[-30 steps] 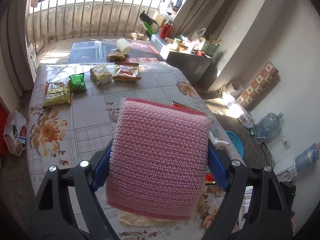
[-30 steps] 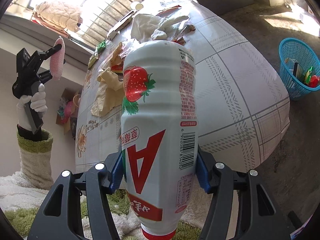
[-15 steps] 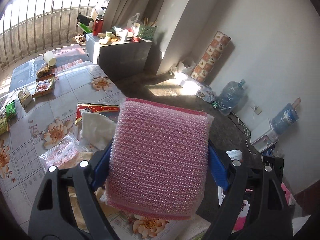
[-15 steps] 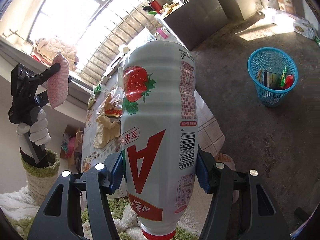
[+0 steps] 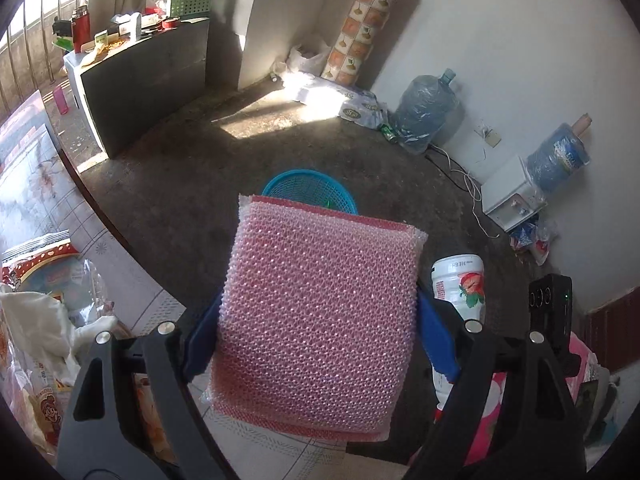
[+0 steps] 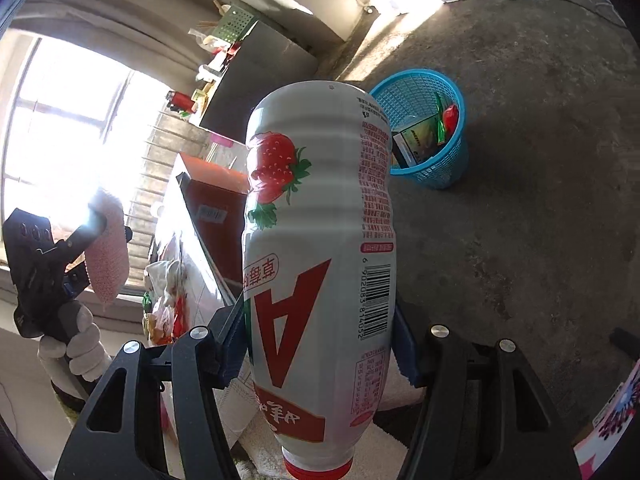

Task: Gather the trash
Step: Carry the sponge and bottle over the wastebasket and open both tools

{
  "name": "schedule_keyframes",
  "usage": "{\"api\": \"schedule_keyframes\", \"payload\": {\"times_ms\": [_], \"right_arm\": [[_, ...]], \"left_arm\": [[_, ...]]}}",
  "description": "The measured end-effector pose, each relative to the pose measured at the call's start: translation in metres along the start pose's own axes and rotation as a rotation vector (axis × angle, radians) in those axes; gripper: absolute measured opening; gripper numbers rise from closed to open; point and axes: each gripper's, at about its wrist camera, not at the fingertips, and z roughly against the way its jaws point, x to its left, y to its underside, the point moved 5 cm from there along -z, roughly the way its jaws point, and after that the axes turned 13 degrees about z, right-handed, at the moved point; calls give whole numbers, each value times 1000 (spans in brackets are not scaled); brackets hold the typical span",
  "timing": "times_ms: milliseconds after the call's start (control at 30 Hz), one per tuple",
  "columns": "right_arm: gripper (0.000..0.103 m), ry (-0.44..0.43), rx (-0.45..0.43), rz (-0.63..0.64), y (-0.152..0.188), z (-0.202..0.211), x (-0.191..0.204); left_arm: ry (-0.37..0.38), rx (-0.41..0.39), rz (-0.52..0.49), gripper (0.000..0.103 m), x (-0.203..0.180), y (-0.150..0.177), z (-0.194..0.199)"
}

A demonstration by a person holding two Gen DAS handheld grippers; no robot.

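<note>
The left gripper is clamped on a pink sponge and the right gripper on a strawberry-drink bottle, both carried toward the bin. The blue basket stands on the floor beyond the table's edge; each load likely needs centring over its rim before release.

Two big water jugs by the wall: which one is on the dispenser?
The right jug, upended on the white dispenser. The left jug stands upright on the floor.

both wrist cams look down, share blue basket
</note>
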Motion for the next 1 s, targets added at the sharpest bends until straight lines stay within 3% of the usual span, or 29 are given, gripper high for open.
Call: {"api": "schedule_keyframes", "payload": {"times_ms": [133, 333, 467, 567, 767, 1000], "right_arm": [[59, -48, 7, -81, -33, -25, -30], [59, -87, 59, -200, -94, -98, -74], [63, 9, 64, -241, -148, -145, -108], [66, 112, 42, -272, -169, -169, -133], [66, 113, 3, -316, -155, -180, -148], [66, 150, -8, -300, -110, -152, -148]], "left_arm": [[-26, 79, 20, 80, -7, -25, -66], [-63, 171, 66, 80, -11, -69, -155], [-55, 175, 98, 83, -22, -106, -206], [-82, 171, 111, 85, -28, -124, -233], [-60, 123, 91, 85, -30, -130, -238], [-42, 107, 95, 85, -21, -116, -213]]}}
